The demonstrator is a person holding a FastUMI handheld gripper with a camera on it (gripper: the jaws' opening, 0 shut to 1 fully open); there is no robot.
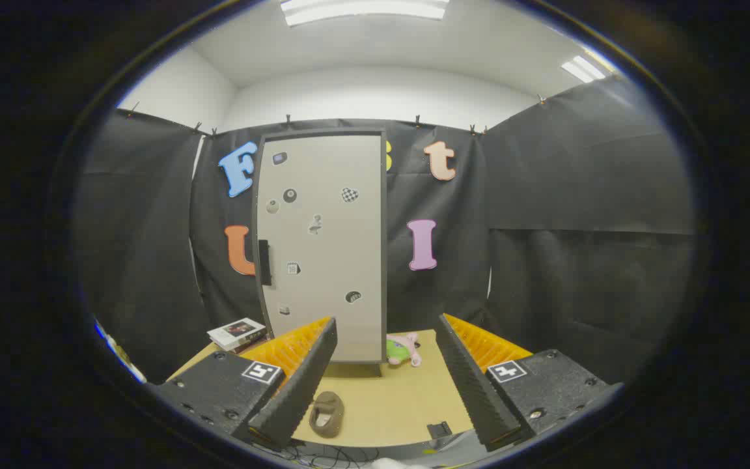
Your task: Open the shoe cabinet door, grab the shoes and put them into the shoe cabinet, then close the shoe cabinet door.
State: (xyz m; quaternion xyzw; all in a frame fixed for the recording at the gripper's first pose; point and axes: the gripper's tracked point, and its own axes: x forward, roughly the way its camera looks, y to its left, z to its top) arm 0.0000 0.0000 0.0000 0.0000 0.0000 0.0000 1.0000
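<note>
Brown shoe (pixel 327 413) lies lengthwise toward the cabinet (pixel 323 247) between the released hand-held gripper (pixel 381 384).

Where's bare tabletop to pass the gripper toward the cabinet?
Bare tan tabletop lies between the open gripper fingers, bordered by the brown slipper and small black clip. It is crowded by the tall grey cabinet: pink-green plush toy, stacked books.

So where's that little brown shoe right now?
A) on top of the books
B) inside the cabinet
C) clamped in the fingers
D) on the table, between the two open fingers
D: the brown shoe lies on the table between the open gripper's fingers, the cabinet door shut beyond it.
</note>
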